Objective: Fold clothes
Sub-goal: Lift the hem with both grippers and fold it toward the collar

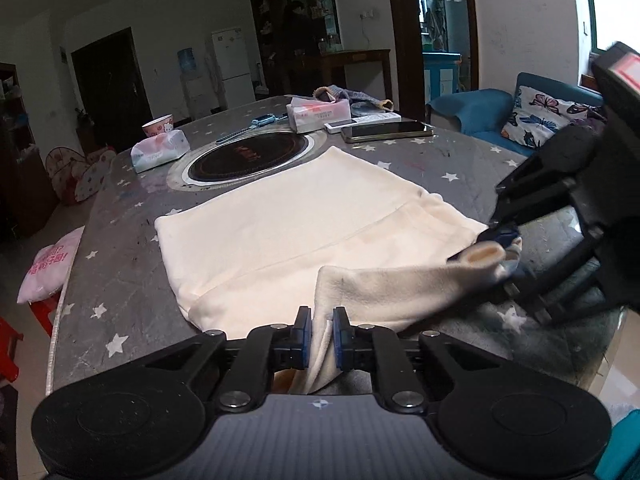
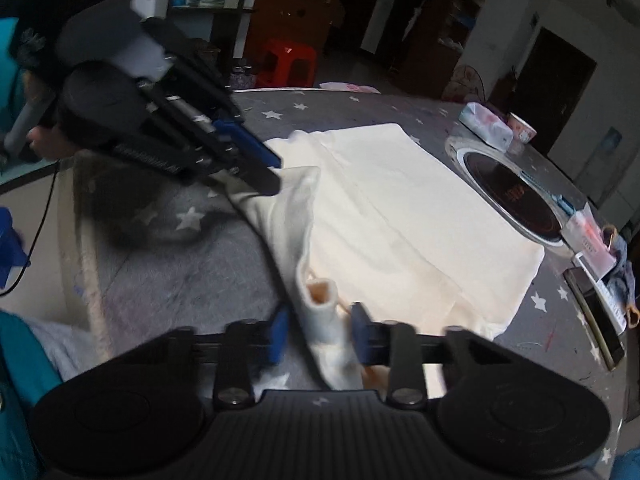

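A cream garment lies spread flat on the grey star-patterned table. One sleeve is lifted along the near edge and stretched between both grippers. My left gripper is shut on the sleeve's inner end, with cloth pinched between its blue pads. My right gripper is closed on the sleeve's cuff, whose open end sticks up past the fingers. The right wrist view is blurred.
Beyond the garment, a round hob is set into the table. Around it are tissue packs, a pink bowl, a tissue box, a remote and a phone. The table edge runs near me.
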